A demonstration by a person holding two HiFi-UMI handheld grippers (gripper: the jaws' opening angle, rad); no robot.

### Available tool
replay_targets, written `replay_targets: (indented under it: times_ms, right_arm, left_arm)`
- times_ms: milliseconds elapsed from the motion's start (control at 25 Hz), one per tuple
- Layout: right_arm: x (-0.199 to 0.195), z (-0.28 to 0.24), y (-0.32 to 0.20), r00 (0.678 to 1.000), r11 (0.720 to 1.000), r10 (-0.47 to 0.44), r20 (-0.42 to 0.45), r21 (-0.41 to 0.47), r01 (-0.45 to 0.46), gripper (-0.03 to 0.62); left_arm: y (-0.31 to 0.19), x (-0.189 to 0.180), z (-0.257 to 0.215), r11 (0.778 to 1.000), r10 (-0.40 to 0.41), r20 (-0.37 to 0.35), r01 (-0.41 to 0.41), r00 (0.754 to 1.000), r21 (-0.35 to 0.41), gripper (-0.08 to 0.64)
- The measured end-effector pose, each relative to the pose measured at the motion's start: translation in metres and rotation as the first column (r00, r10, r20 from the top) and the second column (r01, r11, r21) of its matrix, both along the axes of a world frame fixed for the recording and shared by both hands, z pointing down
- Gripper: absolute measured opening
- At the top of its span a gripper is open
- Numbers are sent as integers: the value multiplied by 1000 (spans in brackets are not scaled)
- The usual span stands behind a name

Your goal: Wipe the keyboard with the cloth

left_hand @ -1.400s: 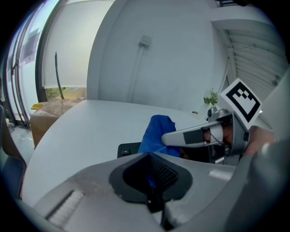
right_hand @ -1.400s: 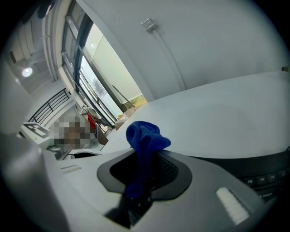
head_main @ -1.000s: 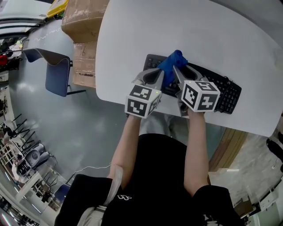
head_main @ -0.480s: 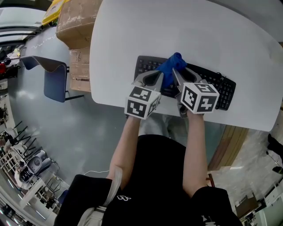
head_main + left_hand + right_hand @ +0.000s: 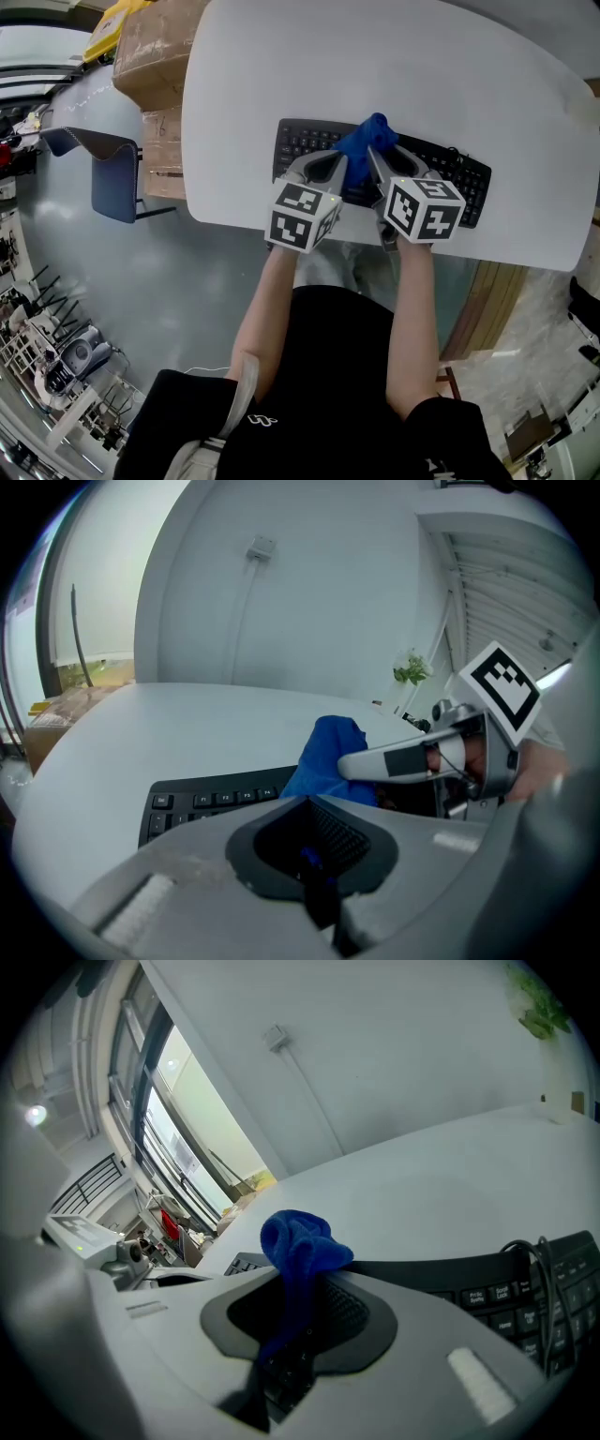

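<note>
A black keyboard (image 5: pixel 450 178) lies near the front edge of the white table (image 5: pixel 281 66). A bunched blue cloth (image 5: pixel 366 141) sits on the keyboard's middle. Both grippers meet at it. My left gripper (image 5: pixel 339 161) is shut, with a small bit of blue pinched between its jaws. My right gripper (image 5: pixel 375 159) is shut on the cloth too. In the left gripper view the cloth (image 5: pixel 328 752) stands beyond my left gripper (image 5: pixel 311 808), above the keyboard (image 5: pixel 206 803). In the right gripper view the cloth (image 5: pixel 295 1241) rises out of my right gripper (image 5: pixel 309 1288), with the keyboard (image 5: pixel 511 1293) behind it.
Cardboard boxes (image 5: pixel 155 56) are stacked on the floor left of the table, with a blue chair (image 5: pixel 112 173) beside them. A thin cable (image 5: pixel 457 155) lies over the keyboard's right part. The table's front edge runs just under the grippers.
Both grippers and the cloth have slid a little to the right along the keyboard; more of its left end shows now. The grip looks unchanged.
</note>
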State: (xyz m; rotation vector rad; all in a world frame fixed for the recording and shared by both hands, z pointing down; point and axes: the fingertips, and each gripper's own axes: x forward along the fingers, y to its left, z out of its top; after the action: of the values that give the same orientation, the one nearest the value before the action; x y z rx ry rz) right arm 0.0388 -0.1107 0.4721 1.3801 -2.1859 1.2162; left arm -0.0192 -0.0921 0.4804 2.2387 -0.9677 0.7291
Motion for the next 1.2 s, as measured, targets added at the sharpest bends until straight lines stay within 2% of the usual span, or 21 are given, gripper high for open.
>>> replay_targets:
  times_ms: [1200]
  right_arm:
    - [83,-2,23,991,991,131,11,20,-132,92]
  left_arm:
    - [15,84,7,988,157,28,-157,987,-3,-2]
